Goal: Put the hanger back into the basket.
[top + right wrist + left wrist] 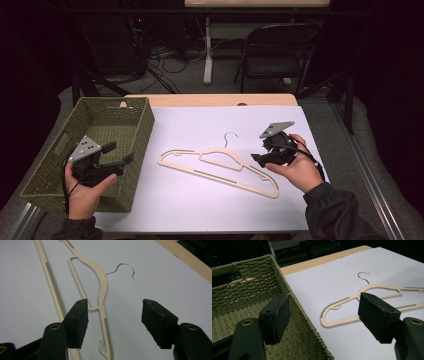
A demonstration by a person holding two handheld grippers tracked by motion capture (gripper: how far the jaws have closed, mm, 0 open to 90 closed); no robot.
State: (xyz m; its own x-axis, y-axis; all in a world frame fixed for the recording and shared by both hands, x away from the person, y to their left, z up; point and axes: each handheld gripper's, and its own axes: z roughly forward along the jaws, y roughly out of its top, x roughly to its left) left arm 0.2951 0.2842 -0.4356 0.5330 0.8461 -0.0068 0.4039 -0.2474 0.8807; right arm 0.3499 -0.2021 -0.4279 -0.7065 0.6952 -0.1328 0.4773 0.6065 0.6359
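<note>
**A:** What's nearest the person?

**B:** Both hands, coming in from the bottom edge. The left hand [82,192] holds the left tongs [121,152] over the near right part of the basket [52,172], pointing toward the sheet. Their jaws stand wide apart with nothing between them; in the left gripper view one jaw sits over the basket's woven floor and the other over the white sheet [342,277].

**A:** And the right side?

**B:** The right hand [300,167] holds the right tongs [258,152] just beside the hanger's right end, low over the worktop [210,100]. Those jaws are also spread and hold nothing. In the right gripper view the hanger's shoulder passes beneath the left jaw, though I cannot tell whether it touches.

**A:** Where does the hanger lie?

**B:** The hanger [220,167] lies flat on the white sheet, between the two tongs, running from near the basket's right wall down toward the right hand. It is cream with grey strips, and its metal hook [230,137] points away from the person.

**A:** Farther back?

**B:** The basket, green and woven, stands at the worktop's left edge. Beyond the sheet a strip of bare wood shows, then a dark folding chair [277,50] and cables [167,57] on the floor.
</note>
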